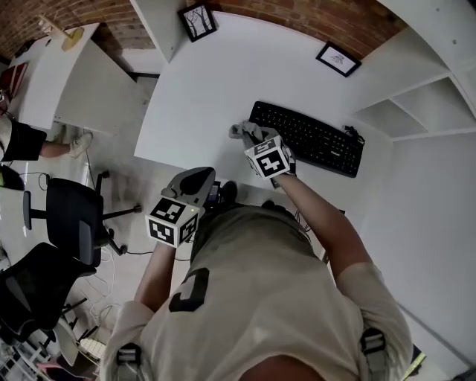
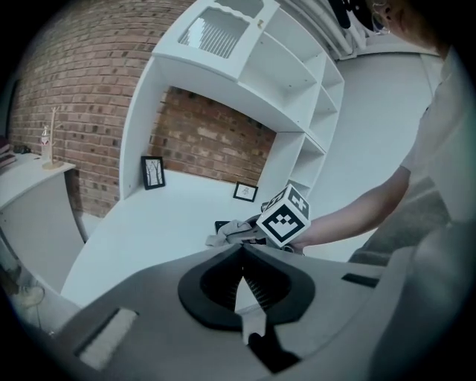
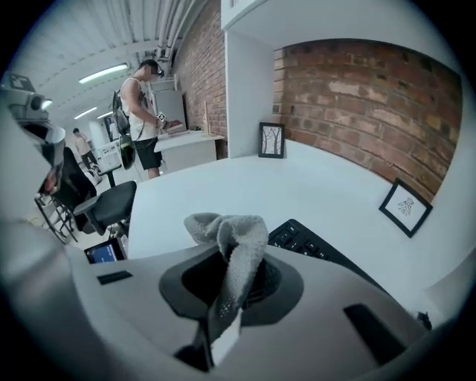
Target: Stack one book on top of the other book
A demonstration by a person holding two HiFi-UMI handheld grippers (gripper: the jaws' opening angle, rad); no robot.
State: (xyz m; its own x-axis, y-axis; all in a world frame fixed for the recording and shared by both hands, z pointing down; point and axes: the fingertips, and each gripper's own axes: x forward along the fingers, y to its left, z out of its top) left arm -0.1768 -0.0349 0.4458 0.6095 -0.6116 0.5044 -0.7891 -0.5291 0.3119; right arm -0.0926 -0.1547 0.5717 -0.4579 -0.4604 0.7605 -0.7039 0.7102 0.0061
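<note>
No book shows in any view. My right gripper (image 1: 251,134) hovers over the white desk (image 1: 201,89), just left of a black keyboard (image 1: 309,138), and is shut on a grey cloth (image 1: 244,130). In the right gripper view the cloth (image 3: 230,238) bunches up out of the closed jaws of that gripper (image 3: 229,281). My left gripper (image 1: 201,178) is held near the desk's front edge, close to my body. Seen in its own view, the left gripper (image 2: 242,260) has its jaws together with nothing between them. That view also catches the right gripper's marker cube (image 2: 283,216) and the cloth (image 2: 225,232).
Two framed pictures (image 1: 198,21) (image 1: 338,59) lean at the back of the desk against a brick wall. White shelves (image 1: 416,104) stand at the right. Black office chairs (image 1: 67,216) sit on the floor at the left. A person (image 3: 141,111) stands at a far counter.
</note>
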